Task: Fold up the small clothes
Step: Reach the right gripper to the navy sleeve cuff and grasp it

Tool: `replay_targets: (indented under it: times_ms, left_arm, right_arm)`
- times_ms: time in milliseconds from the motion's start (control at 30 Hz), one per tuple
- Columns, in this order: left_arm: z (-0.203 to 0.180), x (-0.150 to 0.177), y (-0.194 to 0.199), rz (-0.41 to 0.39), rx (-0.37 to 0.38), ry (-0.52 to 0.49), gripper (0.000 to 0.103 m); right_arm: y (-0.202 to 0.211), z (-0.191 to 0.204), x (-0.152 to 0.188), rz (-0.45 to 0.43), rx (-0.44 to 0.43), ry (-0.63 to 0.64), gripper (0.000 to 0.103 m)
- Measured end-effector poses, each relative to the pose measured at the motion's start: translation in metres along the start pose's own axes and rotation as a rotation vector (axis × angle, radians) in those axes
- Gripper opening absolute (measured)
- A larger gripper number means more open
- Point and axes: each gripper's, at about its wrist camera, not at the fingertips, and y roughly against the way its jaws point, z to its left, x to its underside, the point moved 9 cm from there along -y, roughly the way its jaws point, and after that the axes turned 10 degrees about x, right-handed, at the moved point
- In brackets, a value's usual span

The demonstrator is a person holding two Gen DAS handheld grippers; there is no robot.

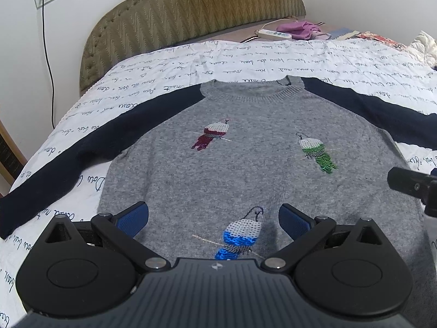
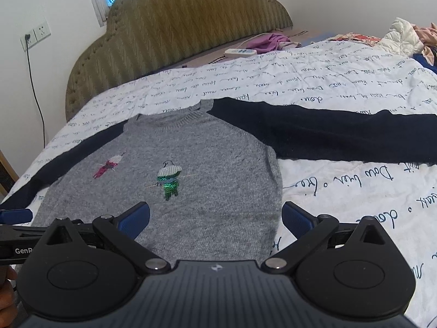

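A small grey knit sweater (image 1: 245, 164) with navy sleeves and three sequin birds lies flat, face up, on the white bedspread, sleeves spread out to both sides. It also shows in the right wrist view (image 2: 213, 164). My left gripper (image 1: 213, 218) is open and empty, hovering over the sweater's lower hem above the blue bird (image 1: 240, 237). My right gripper (image 2: 215, 218) is open and empty over the sweater's lower right corner. The right navy sleeve (image 2: 341, 134) stretches out to the right. The left navy sleeve (image 1: 82, 150) stretches down to the left.
The white bedspread (image 1: 191, 63) with handwritten script covers the bed. An olive padded headboard (image 1: 191, 11) stands behind. A power strip (image 1: 274, 35), purple cloth (image 1: 300, 28) and a pile of other clothes (image 2: 404, 38) lie at the far right. The bed's left edge (image 1: 16, 180) drops off.
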Motion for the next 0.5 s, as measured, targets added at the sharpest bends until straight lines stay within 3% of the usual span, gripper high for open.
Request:
replay_targets:
  times_ms: [333,500]
  left_arm:
    - [-0.017,-0.007,-0.011,0.011,-0.001,-0.036,0.103]
    - [-0.029,-0.011,-0.017,0.015,0.010,-0.057,0.103]
  right_arm:
    - [-0.008,-0.053,-0.012,-0.008,0.008,-0.162,0.103]
    - [-0.013,-0.088,-0.015,-0.019,0.052,-0.227,0.103]
